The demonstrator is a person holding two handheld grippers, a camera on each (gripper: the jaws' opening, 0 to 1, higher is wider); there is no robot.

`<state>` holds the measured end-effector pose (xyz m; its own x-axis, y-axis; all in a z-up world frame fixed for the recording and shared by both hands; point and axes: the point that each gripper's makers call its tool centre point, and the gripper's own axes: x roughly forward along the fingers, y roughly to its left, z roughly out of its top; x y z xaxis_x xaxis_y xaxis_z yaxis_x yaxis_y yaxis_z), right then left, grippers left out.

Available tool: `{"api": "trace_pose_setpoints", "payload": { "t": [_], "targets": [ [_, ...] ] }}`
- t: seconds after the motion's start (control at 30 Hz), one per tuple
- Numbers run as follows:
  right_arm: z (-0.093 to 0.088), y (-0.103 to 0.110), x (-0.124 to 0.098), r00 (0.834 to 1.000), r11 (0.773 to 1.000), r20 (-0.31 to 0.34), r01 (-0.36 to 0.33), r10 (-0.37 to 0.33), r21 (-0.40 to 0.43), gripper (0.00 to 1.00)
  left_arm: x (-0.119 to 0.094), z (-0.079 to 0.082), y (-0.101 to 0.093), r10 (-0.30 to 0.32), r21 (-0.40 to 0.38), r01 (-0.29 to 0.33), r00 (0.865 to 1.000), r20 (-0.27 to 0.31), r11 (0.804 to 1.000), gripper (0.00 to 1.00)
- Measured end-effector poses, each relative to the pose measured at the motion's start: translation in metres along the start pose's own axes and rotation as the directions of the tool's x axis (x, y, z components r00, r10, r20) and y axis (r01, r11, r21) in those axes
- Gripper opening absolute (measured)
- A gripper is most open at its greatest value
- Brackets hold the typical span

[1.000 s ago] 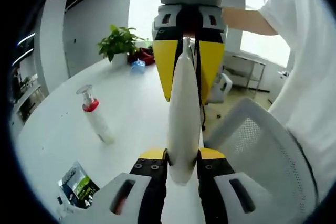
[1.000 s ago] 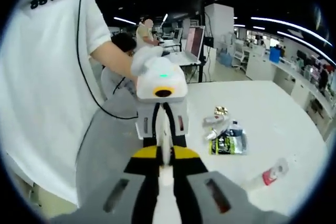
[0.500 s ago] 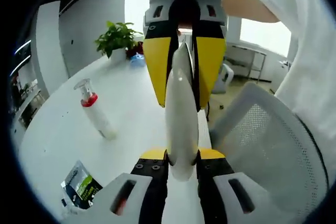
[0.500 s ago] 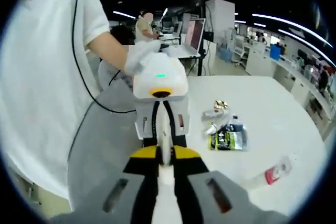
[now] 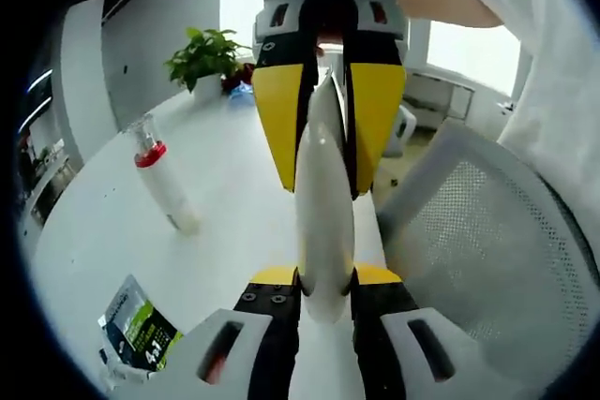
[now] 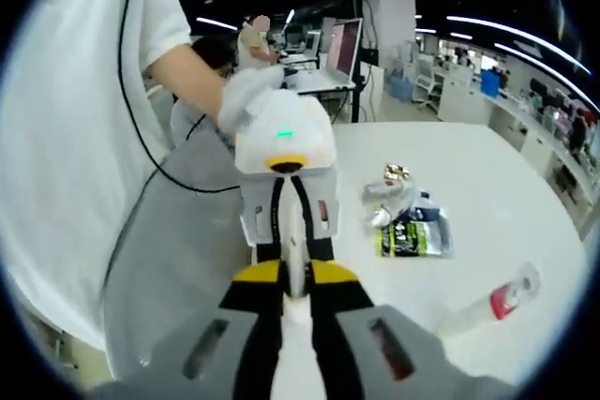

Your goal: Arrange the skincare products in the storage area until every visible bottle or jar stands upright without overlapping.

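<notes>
Gripping: left gripper (image 5: 324,280) and right gripper (image 6: 296,295) both clamp one white tube (image 5: 322,203), an end each, jaws facing across it.
Tube position: held above the table edge, at 12 o'clock from each camera.
Surface: white table (image 5: 225,175), glossy.
Room: open office; potted plant (image 5: 200,55) at 10 o'clock in left gripper view.
Others: red-collared pump bottle (image 5: 161,177) at 9 o'clock; green-black sachet (image 5: 139,330) at 7 o'clock.
Obstruction: grey mesh chair (image 5: 487,250) at 3 o'clock; person's white sleeve (image 6: 84,91).
</notes>
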<state>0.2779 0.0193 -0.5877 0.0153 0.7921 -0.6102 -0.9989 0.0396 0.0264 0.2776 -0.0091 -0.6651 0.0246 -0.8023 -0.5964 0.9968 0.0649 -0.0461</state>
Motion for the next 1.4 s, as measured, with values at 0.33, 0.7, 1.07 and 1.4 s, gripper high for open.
{"api": "trace_pose_setpoints", "payload": {
  "t": [0.33, 0.7, 1.07, 1.4],
  "targets": [
    [-0.009, -0.003, 0.004, 1.000, 1.000, -0.021, 0.004, -0.004, -0.009, 0.09, 0.005, -0.008, 0.001, 0.000, -0.030, -0.001, 1.000, -0.015, 1.000, 0.16],
    [-0.009, -0.008, 0.004, 0.999, 0.999, -0.001, 0.037, -0.037, -0.034, 0.11, 0.006, -0.006, 0.008, 0.012, -0.013, -0.012, 1.000, 0.003, 1.000, 0.16],
    [-0.008, -0.021, -0.001, 0.976, 0.980, 0.114, 0.173, -0.184, 0.097, 0.30, 0.008, -0.004, 0.020, 0.011, -0.006, -0.011, 1.000, 0.014, 1.000, 0.16],
    [-0.026, -0.027, -0.009, 0.939, 0.931, 0.127, 0.286, -0.319, 0.226, 0.48, 0.009, -0.002, 0.038, 0.015, -0.015, -0.015, 0.999, 0.029, 1.000, 0.16]
  ]
}}
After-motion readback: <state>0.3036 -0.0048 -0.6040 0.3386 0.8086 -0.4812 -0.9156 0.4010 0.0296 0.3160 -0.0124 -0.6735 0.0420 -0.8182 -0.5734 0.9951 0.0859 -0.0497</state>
